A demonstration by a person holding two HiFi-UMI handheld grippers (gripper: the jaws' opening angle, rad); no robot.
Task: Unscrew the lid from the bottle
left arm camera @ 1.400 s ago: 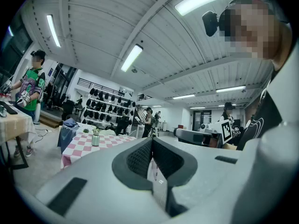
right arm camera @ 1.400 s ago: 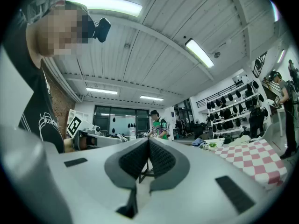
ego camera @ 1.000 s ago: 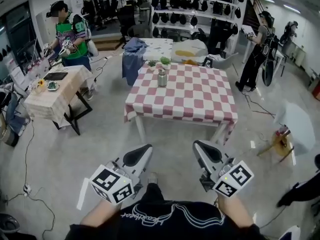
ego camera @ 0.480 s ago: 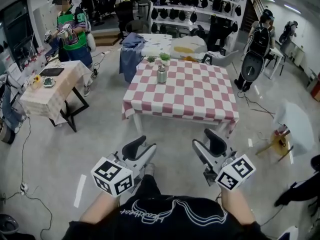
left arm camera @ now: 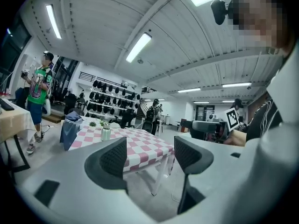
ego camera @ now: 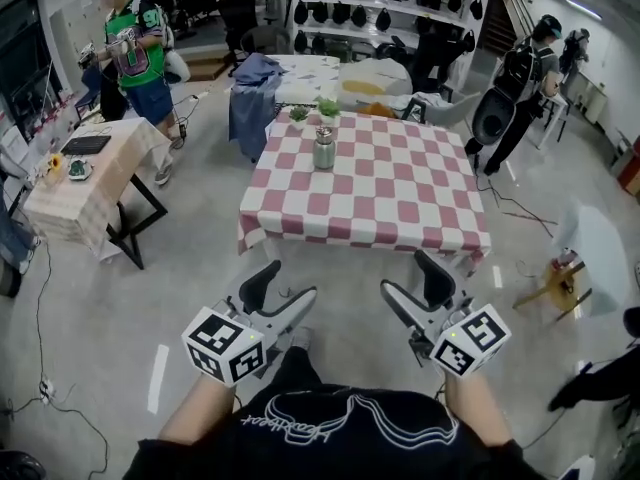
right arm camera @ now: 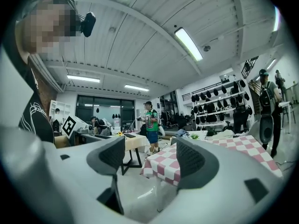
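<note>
A silvery metal bottle (ego camera: 324, 151) with its lid on stands upright near the far left of the red-and-white checked table (ego camera: 380, 183); it also shows small in the left gripper view (left arm camera: 106, 132). Both grippers hang over the floor in front of the table, well short of the bottle. My left gripper (ego camera: 283, 286) is open, its jaws have just been opening, and nothing lies between its pads (left arm camera: 114, 158). My right gripper (ego camera: 410, 280) is open too, its jaws have likewise just been opening, with only floor and table seen between its pads (right arm camera: 191, 160).
Two small potted plants (ego camera: 312, 111) sit behind the bottle. A beige-clothed side table (ego camera: 70, 193) stands left, with a person in a green shirt (ego camera: 135, 53) beyond it. Another person (ego camera: 525, 78) stands at back right. A wooden stool (ego camera: 560, 278) and floor cables (ego camera: 45, 298) lie nearby.
Both grippers went from shut to wide open. The checked table has come nearer in the head view, and the grippers have moved forward toward it.
</note>
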